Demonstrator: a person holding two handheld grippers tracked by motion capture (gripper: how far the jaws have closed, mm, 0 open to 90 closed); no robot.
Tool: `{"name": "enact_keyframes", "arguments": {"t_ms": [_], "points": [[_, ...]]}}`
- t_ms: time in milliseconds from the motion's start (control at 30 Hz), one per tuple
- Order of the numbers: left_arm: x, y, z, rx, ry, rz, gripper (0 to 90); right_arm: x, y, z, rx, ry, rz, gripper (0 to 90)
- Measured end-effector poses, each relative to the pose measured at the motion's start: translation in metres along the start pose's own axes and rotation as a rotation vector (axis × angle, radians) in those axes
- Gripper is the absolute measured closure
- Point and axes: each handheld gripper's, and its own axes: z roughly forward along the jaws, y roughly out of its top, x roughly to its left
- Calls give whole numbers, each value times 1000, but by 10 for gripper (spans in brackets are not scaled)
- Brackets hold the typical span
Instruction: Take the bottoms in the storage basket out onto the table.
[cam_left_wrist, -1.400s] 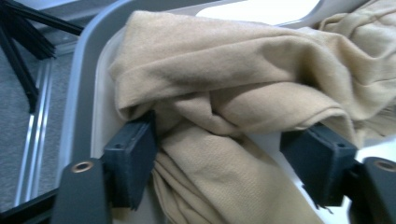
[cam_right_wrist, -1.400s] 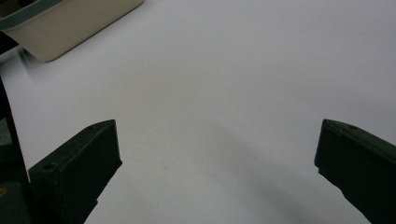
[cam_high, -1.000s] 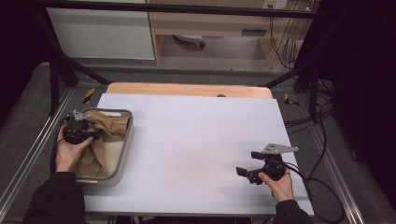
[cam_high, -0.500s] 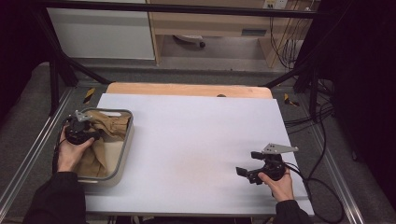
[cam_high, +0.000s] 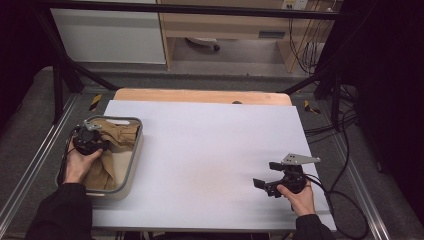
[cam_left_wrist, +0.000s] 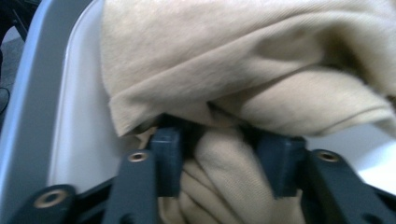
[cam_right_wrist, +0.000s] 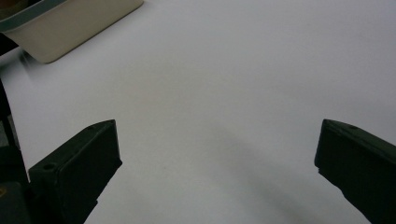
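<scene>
A crumpled tan cloth lies in a grey-rimmed bin at the table's left edge. My left gripper reaches into the bin from the left. In the left gripper view its jaws have just been closing, and a fold of the tan cloth is bunched between the pads and touches both, so the left gripper is shut on it. My right gripper rests low over the white tabletop at the front right. The right gripper stands wide open with nothing between its jaws.
The white table surface stretches between the two hands, with a wooden strip along its far edge. In the right gripper view the bin's corner shows at the upper left. Cables trail off the right side.
</scene>
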Motion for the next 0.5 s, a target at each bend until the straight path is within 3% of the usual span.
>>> {"name": "enact_keyframes", "arguments": {"t_ms": [233,500], "points": [[3,0,-6,5,-29,-25,803,0,0,-1,-1,2,1,7],[4,0,-25,-95,-73,-48,837,0,0,0,-1,4,3,7]]}}
